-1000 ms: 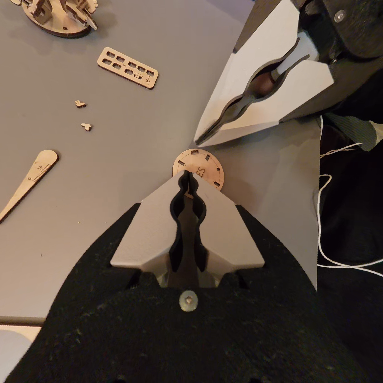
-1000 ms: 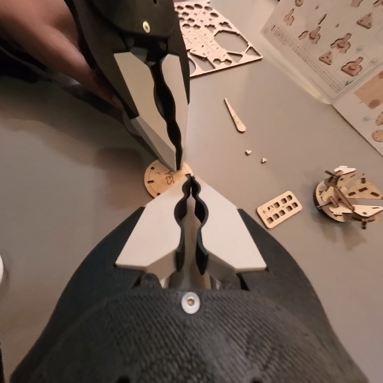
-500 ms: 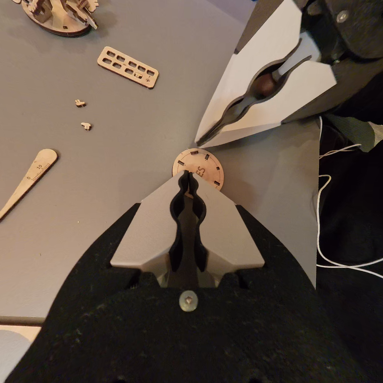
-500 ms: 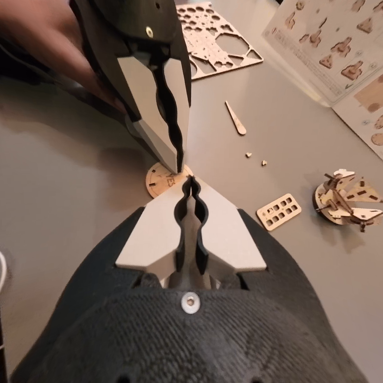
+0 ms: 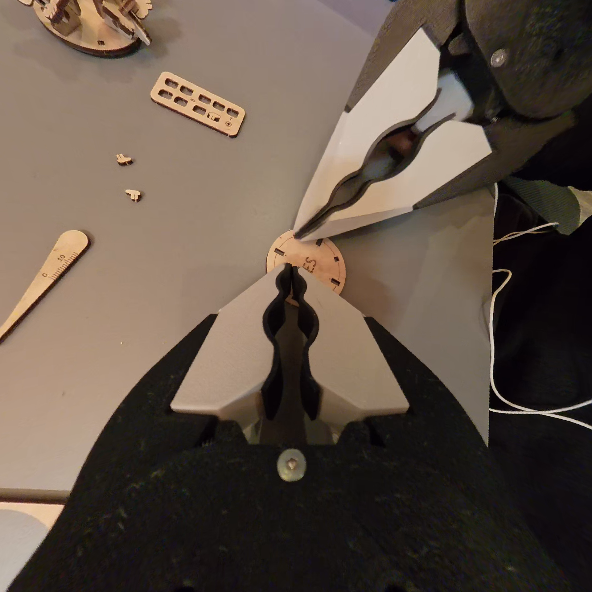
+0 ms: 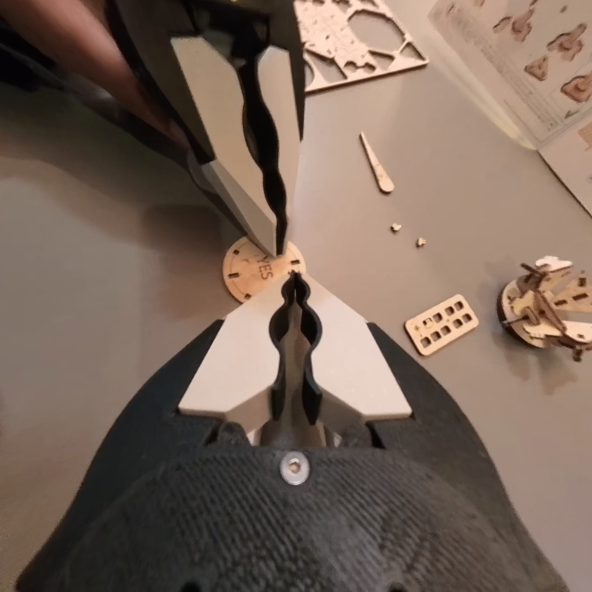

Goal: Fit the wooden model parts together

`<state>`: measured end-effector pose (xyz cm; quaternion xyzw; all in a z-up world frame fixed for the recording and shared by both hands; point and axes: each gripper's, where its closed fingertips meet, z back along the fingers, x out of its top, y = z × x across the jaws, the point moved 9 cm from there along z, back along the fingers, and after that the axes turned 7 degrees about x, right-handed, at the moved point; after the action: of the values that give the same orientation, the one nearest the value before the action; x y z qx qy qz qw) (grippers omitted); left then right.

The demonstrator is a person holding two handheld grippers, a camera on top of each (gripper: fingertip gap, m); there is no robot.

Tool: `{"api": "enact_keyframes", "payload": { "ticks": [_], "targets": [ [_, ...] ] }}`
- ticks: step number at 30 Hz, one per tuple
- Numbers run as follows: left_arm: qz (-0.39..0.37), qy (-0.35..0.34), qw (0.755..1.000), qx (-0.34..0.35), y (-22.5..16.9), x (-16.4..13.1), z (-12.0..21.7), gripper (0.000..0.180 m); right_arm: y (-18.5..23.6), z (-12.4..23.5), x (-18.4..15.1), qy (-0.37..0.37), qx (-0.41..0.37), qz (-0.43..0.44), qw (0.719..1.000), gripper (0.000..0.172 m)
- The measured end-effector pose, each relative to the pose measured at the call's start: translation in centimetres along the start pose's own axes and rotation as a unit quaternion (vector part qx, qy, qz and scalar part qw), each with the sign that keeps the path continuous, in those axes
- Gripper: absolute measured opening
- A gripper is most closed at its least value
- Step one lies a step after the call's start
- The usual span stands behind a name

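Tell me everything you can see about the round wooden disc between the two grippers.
The round wooden disc is thin, pale laser-cut plywood lying flat on the grey table. It has small rectangular slots around its rim, an engraved ring and engraved lettering. The shut left gripper and shut right gripper meet it with their tips from opposite sides.

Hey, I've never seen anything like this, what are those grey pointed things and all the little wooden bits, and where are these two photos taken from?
They are two hand-held grippers, each with a camera looking along its fingers. One photo is from the left gripper, the other from the right gripper; each also shows the other. Both are shut and hold nothing, tips at a round wooden disc on the grey table. Nearby lie a slotted wooden plate, two tiny wooden pieces, a wooden ruler stick, a half-built wooden model, a cut-out sheet and an instruction leaflet.
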<state>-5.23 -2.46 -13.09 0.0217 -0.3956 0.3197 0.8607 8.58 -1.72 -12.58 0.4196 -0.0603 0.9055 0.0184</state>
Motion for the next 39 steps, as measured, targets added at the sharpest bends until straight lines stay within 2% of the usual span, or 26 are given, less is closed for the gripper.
{"api": "enact_keyframes", "payload": {
  "ticks": [2, 5, 8, 11, 14, 18, 22, 26, 29, 32, 39],
  "targets": [
    [0.000, 0.000, 1.000, 0.000, 0.0, 0.0, 0.0, 0.000, -0.5, 0.2, -0.1, 0.004, -0.016, -0.009, 1.000, 0.000],
    [0.002, 0.000, 1.000, -0.002, 0.0, 0.0, 0.0, 0.000, -0.2, 0.8, 0.7, -0.030, -0.004, -0.011, 0.999, 0.000],
    [0.000, 0.000, 1.000, 0.000, 0.0, 0.0, 0.0, 0.000, 0.1, 0.2, 0.2, -0.002, 0.005, -0.003, 1.000, 0.000],
    [0.000, 0.000, 1.000, 0.000, 0.0, 0.0, 0.0, 0.000, -0.7, 0.3, 0.0, 0.008, -0.029, -0.009, 1.000, 0.000],
    [0.004, 0.000, 1.000, -0.003, 0.0, 0.0, 0.0, 0.001, -0.5, 0.9, 0.6, -0.023, -0.014, -0.014, 1.000, 0.000],
    [0.002, 0.000, 1.000, -0.002, 0.0, 0.0, 0.0, 0.001, -0.2, 1.0, 0.6, -0.018, -0.018, -0.002, 1.000, 0.000],
    [0.002, 0.000, 1.000, -0.002, 0.0, 0.0, 0.0, 0.001, -1.7, 1.2, 0.0, -0.011, -0.020, -0.042, 0.999, 0.000],
    [0.004, 0.000, 1.000, -0.004, 0.0, 0.0, 0.0, 0.000, -2.2, 0.8, -0.4, -0.012, 0.010, -0.079, 0.997, 0.000],
    [0.010, 0.000, 1.000, -0.010, 0.1, -0.1, 0.0, 0.000, -2.2, 0.5, -0.5, -0.011, 0.030, -0.099, 0.995, 0.012],
    [0.017, -0.001, 1.000, -0.016, 0.2, -0.1, 0.1, 0.000, -2.3, 0.2, -0.7, -0.001, 0.030, -0.100, 0.995, 0.013],
    [0.013, -0.004, 1.000, -0.015, 0.1, -0.1, 0.2, 0.000, -2.4, -0.1, -0.7, 0.009, 0.034, -0.092, 0.995, 0.005]
  ]
}}
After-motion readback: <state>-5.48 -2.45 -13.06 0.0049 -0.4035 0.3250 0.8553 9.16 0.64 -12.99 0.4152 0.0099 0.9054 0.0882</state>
